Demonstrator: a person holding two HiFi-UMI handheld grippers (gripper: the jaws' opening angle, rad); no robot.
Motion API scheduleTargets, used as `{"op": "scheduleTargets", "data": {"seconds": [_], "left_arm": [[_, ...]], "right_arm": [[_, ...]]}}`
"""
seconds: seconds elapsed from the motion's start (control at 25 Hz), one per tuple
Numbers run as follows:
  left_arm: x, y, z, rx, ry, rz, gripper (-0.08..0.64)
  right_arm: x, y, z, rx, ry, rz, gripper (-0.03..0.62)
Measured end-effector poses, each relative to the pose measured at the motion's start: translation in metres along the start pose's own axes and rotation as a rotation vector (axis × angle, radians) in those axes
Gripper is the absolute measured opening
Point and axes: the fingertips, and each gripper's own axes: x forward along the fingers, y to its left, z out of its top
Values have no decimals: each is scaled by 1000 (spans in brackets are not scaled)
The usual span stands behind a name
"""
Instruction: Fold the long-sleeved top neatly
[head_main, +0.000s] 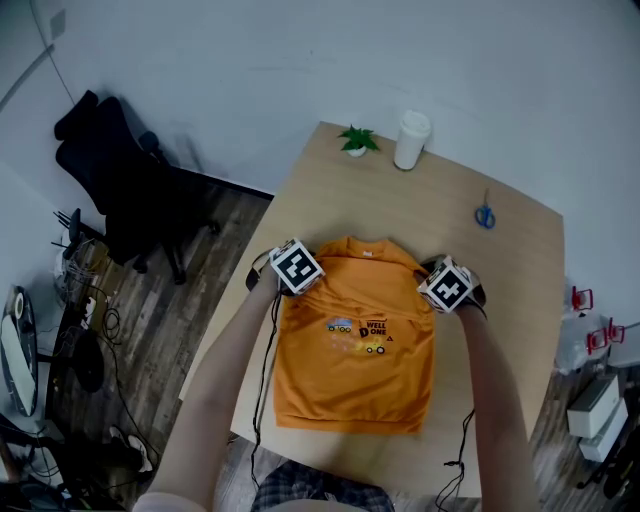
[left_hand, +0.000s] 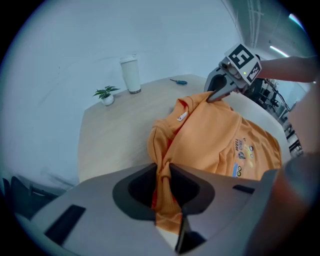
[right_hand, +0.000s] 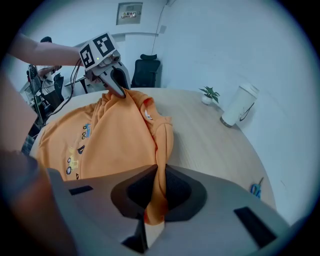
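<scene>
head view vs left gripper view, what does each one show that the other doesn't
Head view only: the person's left forearm and the orange top's bottom hem. Left gripper view only: the left gripper's jaws shut on bunched orange fabric. Both: the top, right gripper, plant, white cup, scissors.

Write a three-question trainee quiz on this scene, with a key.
1. True or false: the left gripper is shut on the orange top.
2. What stands beside the plant? A white cup; B bowl; C lamp.
3. Name the end of the top that the right gripper holds.
Key: 1 true; 2 A; 3 the collar end.
</scene>
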Motion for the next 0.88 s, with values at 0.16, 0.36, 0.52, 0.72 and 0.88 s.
{"op": "scheduleTargets", "data": {"seconds": [0.16,0.36,0.52,0.72,0.88], "left_arm": [[-18,-5,7,24,-61,45,71],[-45,-23,13,82,-123,85,71],[-68,-38,9,115,-165,130,71],[-96,-67,1,156,-217,175,71],[-113,-91,-7,185,-236,187,72]], "right_arm": [[-15,5,-2,-4,-54,-40,35],[-39,15,2,-23,-131,-102,37],[-61,29,6,-60,-187,-150,37],[-91,55,5,-120,-249,-187,37],[-108,81,0,-178,-263,-207,37]]}}
